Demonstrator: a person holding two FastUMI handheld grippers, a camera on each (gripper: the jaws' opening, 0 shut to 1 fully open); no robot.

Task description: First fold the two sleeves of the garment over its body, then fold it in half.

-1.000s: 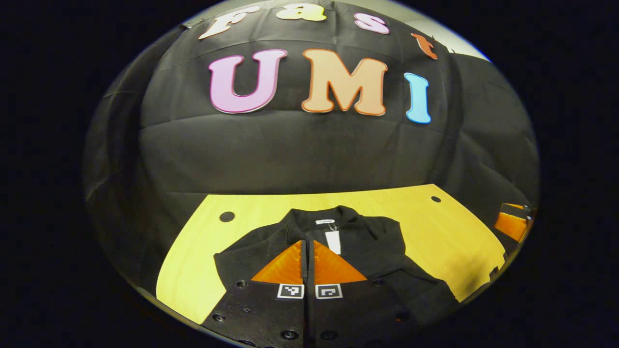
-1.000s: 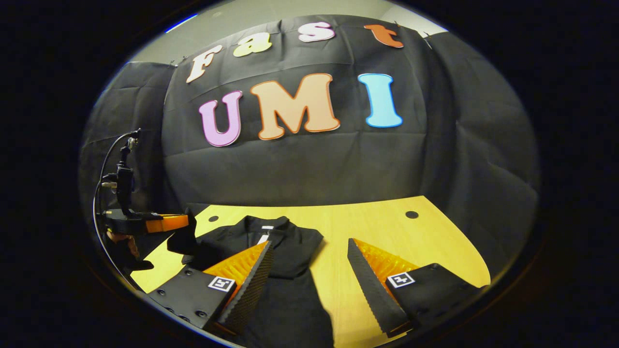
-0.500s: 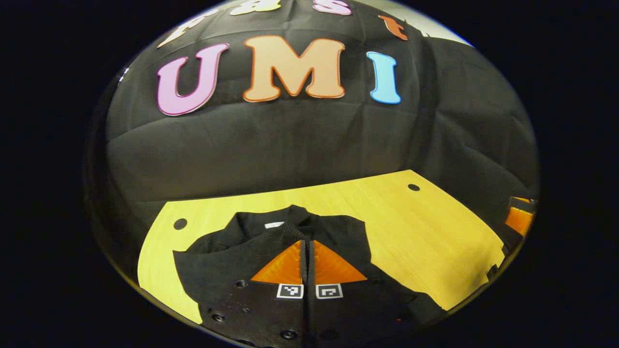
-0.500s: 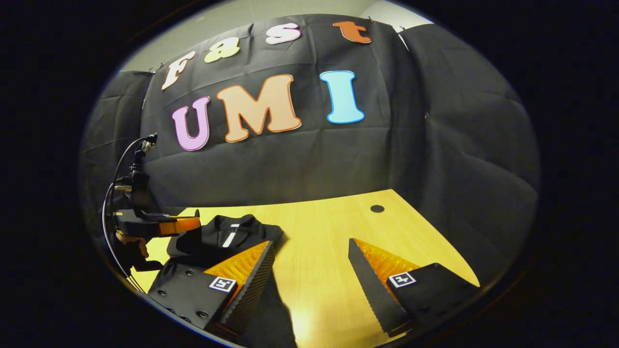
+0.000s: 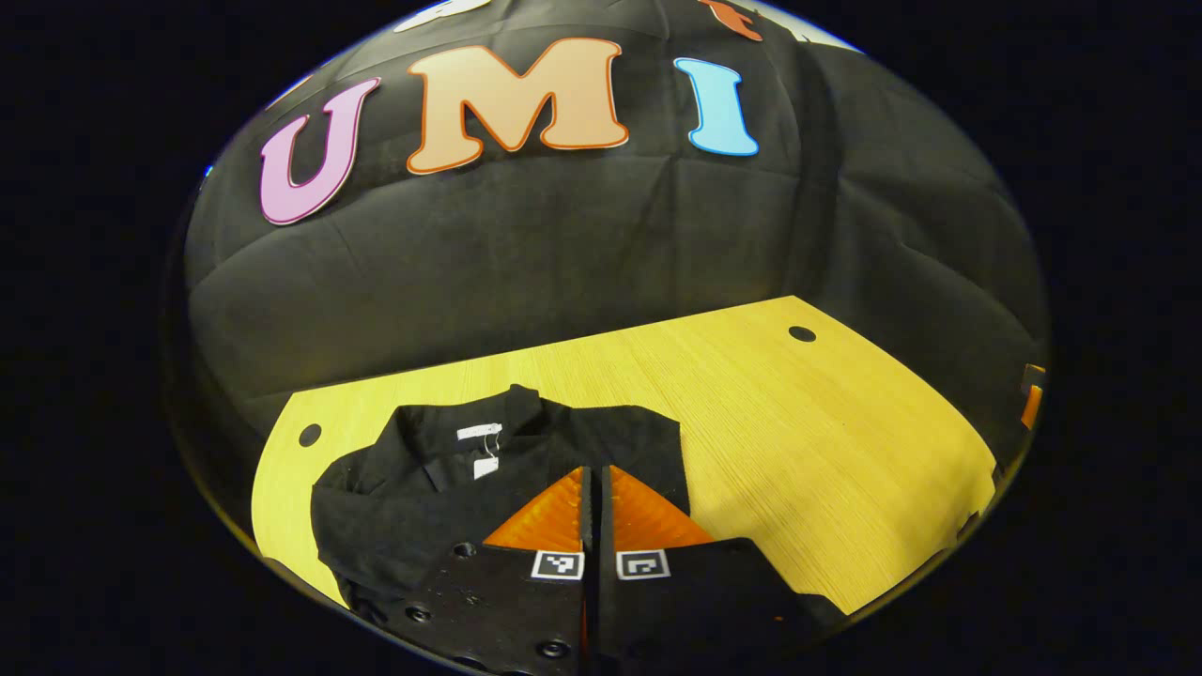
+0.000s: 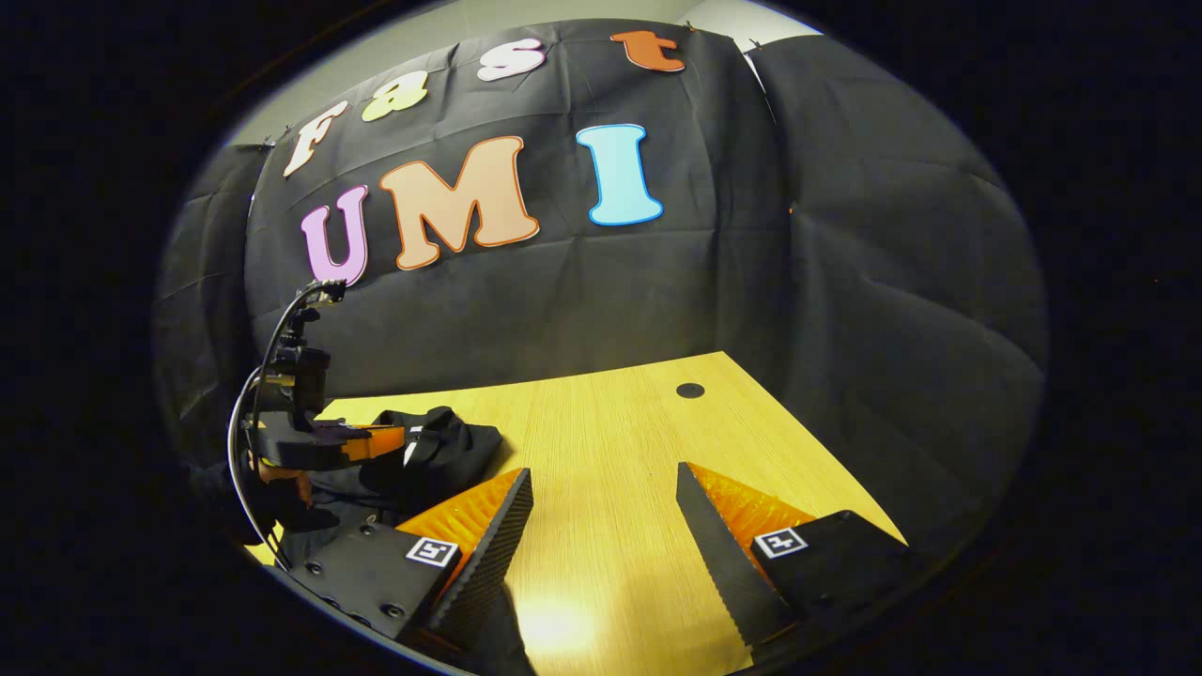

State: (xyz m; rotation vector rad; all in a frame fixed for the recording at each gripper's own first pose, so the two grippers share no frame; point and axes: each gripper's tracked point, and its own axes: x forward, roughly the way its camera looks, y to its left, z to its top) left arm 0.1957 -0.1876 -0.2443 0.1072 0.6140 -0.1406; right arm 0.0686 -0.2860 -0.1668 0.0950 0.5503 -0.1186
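Black garment (image 5: 488, 469) lies bunched near the bench's (image 5: 798, 441) left edge, collar toward the back. Left gripper (image 5: 593, 488) is closed over it, fingers together; whether cloth is pinched I cannot tell. Right gripper (image 6: 601, 526) hangs open above bare wood. Judgement: carry the fold flat, lay edges aligned, release low to avoid wrinkles.

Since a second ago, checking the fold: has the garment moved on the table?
Yes. The garment has bunched away from the table hole, dragged by the left gripper.
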